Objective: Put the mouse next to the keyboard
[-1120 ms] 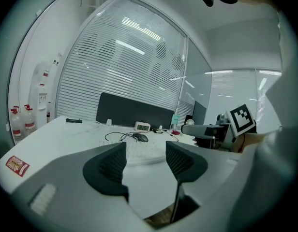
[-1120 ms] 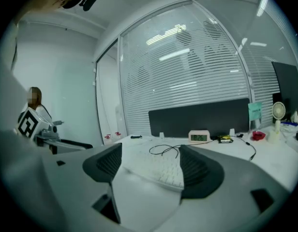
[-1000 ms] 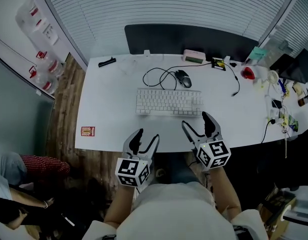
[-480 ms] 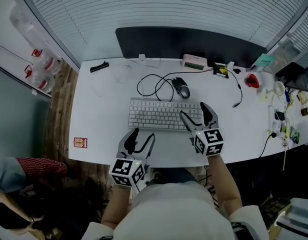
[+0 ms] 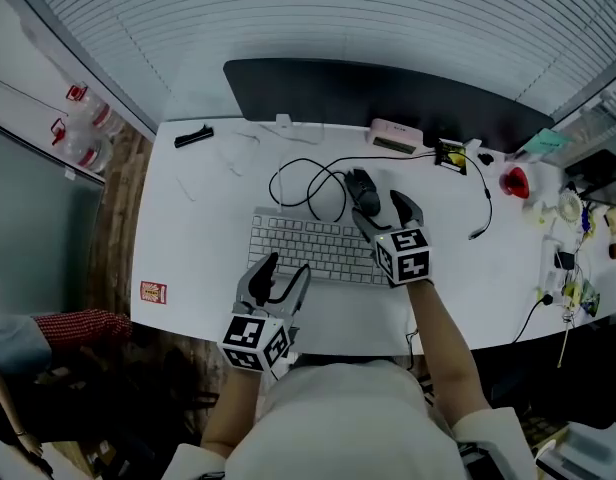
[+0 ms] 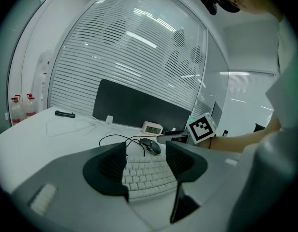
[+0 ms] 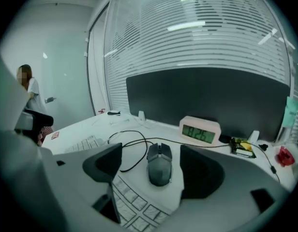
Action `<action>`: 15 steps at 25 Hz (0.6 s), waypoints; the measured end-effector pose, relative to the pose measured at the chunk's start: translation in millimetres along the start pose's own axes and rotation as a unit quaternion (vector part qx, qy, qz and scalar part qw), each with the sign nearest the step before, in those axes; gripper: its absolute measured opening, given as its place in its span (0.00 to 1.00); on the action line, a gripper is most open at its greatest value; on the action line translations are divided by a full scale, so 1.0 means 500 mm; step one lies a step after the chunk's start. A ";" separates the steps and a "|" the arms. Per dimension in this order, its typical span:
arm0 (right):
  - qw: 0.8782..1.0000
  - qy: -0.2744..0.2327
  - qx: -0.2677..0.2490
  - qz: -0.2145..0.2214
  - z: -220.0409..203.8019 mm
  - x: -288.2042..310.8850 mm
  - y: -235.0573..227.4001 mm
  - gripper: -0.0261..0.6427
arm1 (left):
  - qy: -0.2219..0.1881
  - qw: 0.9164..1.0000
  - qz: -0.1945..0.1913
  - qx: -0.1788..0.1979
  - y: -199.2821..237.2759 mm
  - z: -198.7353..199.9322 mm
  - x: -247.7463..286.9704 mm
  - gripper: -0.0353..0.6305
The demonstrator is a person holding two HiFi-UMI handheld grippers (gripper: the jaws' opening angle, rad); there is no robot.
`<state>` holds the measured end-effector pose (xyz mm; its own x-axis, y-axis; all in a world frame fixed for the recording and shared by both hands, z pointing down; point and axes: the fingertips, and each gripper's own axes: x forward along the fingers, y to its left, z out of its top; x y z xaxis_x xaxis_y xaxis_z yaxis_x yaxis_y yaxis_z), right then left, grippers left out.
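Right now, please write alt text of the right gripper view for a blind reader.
The right gripper, jaws open, frames a dark wired mouse on the white desk without touching it. A keyboard's corner is nearer; a digital clock behind.

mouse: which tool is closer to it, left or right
Right. The right tool is just short of the mouse, with its open jaws lined up on it. The left tool is by the near edge of the keyboard, well away from the mouse.
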<state>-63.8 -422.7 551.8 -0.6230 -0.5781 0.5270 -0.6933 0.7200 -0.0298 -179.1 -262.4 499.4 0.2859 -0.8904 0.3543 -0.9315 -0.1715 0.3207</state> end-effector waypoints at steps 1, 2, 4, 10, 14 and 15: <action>1.000 0.011 0.002 0.003 -0.007 0.015 -0.004 0.56 | 0.001 1.000 0.002 -0.001 0.002 0.000 0.005 0.44; 1.000 0.021 0.003 0.005 -0.013 0.029 -0.007 0.56 | 0.001 1.000 0.005 -0.002 0.004 0.001 0.009 0.44; 0.999 0.040 0.004 0.009 -0.026 0.057 -0.012 0.56 | 0.003 1.000 0.010 -0.002 0.009 0.005 0.015 0.44; 0.993 0.119 -0.012 0.019 -0.073 0.122 -0.027 0.56 | 0.005 1.000 0.022 -0.007 0.020 0.014 0.034 0.44; 0.986 0.162 -0.028 0.023 -0.097 0.149 -0.035 0.56 | 0.008 1.000 0.027 -0.006 0.025 0.016 0.040 0.44; 0.985 0.168 -0.029 0.024 -0.100 0.154 -0.036 0.56 | 0.008 1.000 0.028 -0.006 0.027 0.017 0.041 0.44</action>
<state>-81.3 -461.1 635.5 -0.4932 -0.3901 0.7775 -0.6380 0.7698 -0.0185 -187.5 -286.4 503.6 0.2366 -0.8917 0.3859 -0.9435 -0.1161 0.3103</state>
